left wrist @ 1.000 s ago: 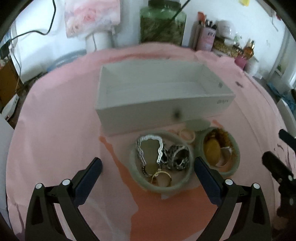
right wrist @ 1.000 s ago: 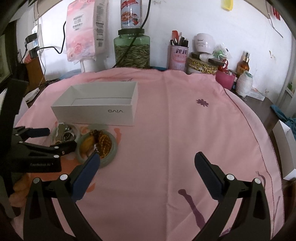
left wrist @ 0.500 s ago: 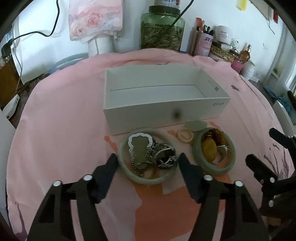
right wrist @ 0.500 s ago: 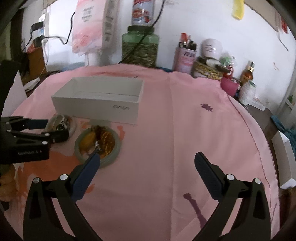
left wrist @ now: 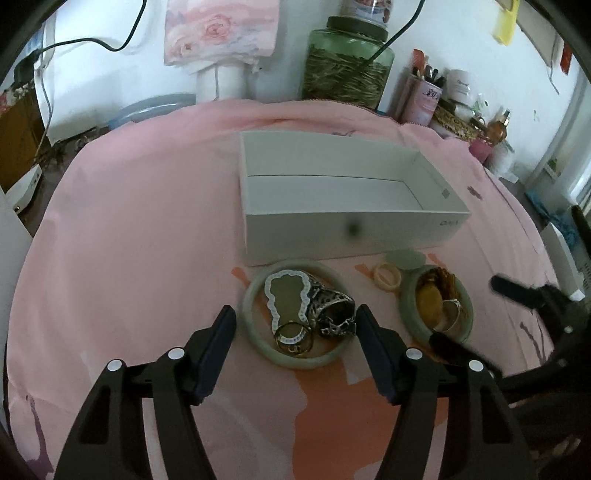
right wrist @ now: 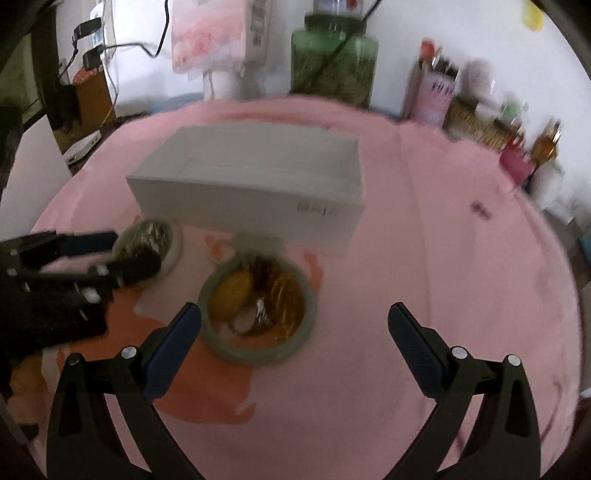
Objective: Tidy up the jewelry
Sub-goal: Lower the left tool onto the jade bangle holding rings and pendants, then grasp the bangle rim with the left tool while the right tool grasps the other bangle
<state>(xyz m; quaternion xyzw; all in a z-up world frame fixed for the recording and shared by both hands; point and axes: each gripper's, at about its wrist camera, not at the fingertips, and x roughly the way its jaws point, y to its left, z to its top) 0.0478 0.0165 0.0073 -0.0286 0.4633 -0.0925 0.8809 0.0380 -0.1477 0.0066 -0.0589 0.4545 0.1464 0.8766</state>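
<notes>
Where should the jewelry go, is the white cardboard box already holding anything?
Empty and open-topped: the white cardboard box shows only bare white floor and walls inside. The jewelry lies outside on the pink cloth.

A round worktop (left wrist: 147,206) under a pink cloth (left wrist: 122,258) fills the room's middle. Behind it stands a white wall (left wrist: 110,22) with a black cable (left wrist: 92,42) hanging across it. Along the far edge sit a green glass jar (left wrist: 347,66), a pink floral packet (left wrist: 221,29) on a white roll, a pink pen cup (left wrist: 424,98) and small bottles (left wrist: 498,125). Daylight enters from the right. A brown cabinet (left wrist: 16,140) stands at far left.
</notes>
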